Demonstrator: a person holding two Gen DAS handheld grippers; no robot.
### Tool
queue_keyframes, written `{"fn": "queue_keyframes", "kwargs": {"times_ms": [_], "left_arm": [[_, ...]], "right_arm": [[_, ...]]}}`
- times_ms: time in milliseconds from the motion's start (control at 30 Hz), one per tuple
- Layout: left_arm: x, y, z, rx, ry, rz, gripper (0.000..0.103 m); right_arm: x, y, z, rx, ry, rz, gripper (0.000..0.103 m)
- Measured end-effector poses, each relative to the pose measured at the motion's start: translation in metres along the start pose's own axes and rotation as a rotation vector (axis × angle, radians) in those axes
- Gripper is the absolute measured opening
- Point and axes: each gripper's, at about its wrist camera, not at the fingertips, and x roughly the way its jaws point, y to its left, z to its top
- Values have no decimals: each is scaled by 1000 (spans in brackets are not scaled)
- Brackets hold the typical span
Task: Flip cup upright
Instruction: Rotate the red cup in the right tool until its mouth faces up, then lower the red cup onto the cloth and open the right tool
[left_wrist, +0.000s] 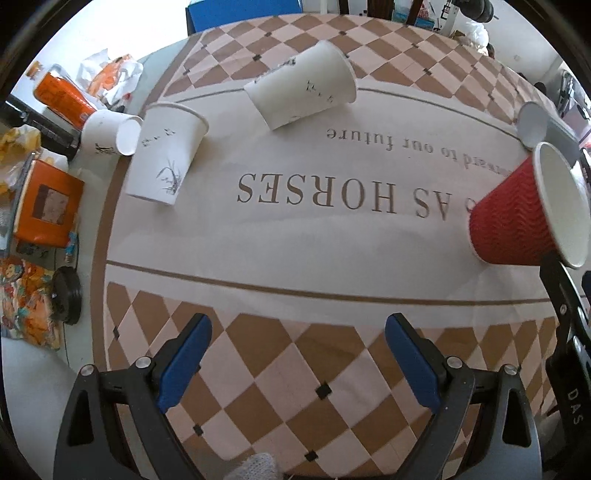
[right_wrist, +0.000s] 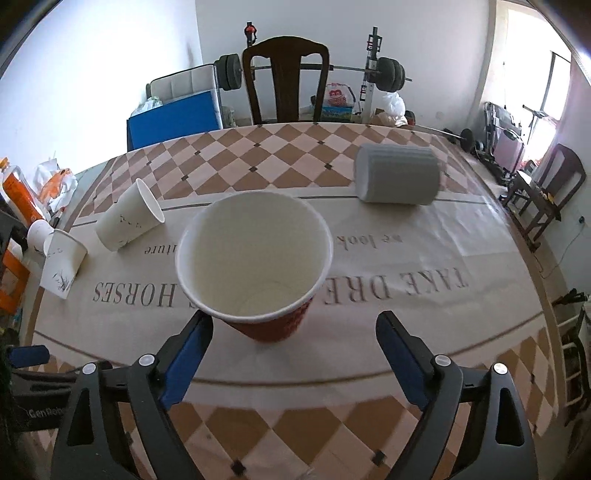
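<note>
We are hovering the open right hand-held gripper (right_wrist: 293, 332) behind the upright red cup (right_wrist: 255, 266), risking knocking it over.

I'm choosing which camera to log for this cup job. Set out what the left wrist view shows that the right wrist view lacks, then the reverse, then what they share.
Left wrist only: the red cup's ribbed side, the orange box and a black lid off the table's left edge, and the open left gripper.

Right wrist only: the red cup's white inside, upright between the open right gripper's fingers, the whole grey ribbed cup lying on its side, a wooden chair and a barbell rack.

Both: the checkered tablecloth, one tipped white paper cup, one upright white paper cup.
</note>
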Motion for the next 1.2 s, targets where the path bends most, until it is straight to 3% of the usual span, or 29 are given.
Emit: {"fn": "queue_keyframes", "kwargs": {"times_ms": [100,267,667,967,1200], "left_arm": [[-24,-10,-10,1,-28,3,96],[-56,-16,-13,6,-78,3,96],[-181,-30,-34,29,-252,-27,96],[-258,-23,-44,48,-353,-36,96],[-287,-14,-53,21,-376,-51,96]], "right_arm": [[-19,-12,0,9,11,-16,101],[-54,-28,8,4,36,-51,102],[-166,-71,47,19,92,-50,102],[-258,-78,70,32,55,-61,102],[-304,-78,80,35,19,-47,102]]}}
